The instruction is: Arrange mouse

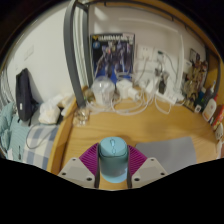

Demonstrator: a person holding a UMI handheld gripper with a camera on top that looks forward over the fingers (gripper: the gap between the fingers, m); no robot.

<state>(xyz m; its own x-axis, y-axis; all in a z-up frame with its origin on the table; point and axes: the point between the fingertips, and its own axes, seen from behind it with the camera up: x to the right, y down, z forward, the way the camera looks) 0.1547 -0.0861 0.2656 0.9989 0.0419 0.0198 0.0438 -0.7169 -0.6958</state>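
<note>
A light blue-green computer mouse [112, 161] with a scroll wheel on top sits between my gripper's two fingers. The magenta pads [89, 160] press against both of its sides, so my gripper [112, 166] is shut on the mouse. It is held above the near part of a wooden desk [140, 125]. A dark grey mouse mat [185, 151] lies on the desk just to the right of the fingers.
At the back of the desk stand a poster [111, 55], white rounded objects with cables [128, 93] and a cluttered shelf [200, 85] at the right. A bed with clothes [28, 125] lies left of the desk.
</note>
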